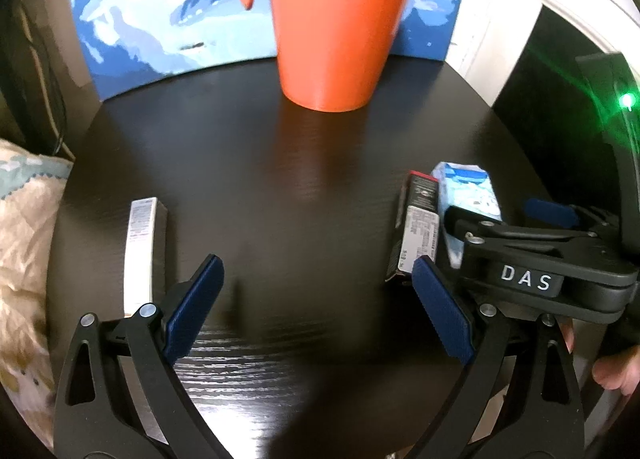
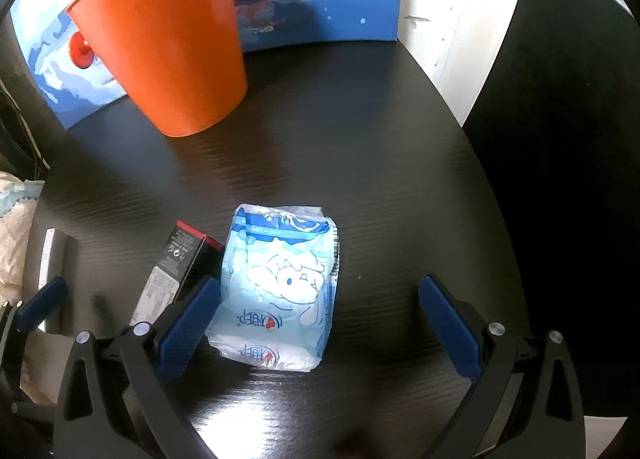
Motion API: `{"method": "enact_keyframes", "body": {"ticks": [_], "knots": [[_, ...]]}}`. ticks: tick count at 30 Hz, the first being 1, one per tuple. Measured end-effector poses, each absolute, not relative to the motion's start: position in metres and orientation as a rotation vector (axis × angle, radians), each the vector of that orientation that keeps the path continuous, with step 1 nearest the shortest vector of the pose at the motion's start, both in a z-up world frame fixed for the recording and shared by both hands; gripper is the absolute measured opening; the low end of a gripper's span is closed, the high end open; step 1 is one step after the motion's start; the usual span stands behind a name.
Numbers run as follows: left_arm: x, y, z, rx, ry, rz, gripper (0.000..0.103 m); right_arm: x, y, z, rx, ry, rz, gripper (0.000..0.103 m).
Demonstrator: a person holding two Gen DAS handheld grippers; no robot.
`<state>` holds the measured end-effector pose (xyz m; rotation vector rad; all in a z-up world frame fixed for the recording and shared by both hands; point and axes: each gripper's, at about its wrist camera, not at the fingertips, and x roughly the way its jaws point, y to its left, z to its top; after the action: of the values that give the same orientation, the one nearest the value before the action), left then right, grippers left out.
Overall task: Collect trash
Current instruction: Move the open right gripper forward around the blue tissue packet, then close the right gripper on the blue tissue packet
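Right wrist view: right gripper (image 2: 320, 315) open, tissue pack (image 2: 280, 291) between its fingers, on the table (image 2: 400, 179) near the orange bucket (image 2: 168, 51). Centre, then close gently; soft pack. Left gripper (image 1: 316, 307) open, holding nothing.

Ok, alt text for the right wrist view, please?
The open right gripper hovers low over a dark table, its fingers straddling a pale blue tissue pack. A black-and-red box lies left of the pack, and an orange bucket stands behind.
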<state>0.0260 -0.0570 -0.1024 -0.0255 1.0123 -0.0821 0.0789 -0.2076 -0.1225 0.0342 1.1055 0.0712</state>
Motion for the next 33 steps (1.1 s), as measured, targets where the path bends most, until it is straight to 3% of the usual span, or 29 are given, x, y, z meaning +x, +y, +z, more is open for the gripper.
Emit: {"method": "enact_keyframes", "body": {"ticks": [30,33], "knots": [[0.029,-0.046,-0.106,-0.076,1.016,-0.071,0.094,0.076,-0.199,-0.125,-0.016,1.107,0.065,0.099],[0.028,-0.046,-0.105,-0.075,1.011,-0.069,0.094,0.076,-0.198,-0.124,-0.02,1.099,0.074,0.093]]}}
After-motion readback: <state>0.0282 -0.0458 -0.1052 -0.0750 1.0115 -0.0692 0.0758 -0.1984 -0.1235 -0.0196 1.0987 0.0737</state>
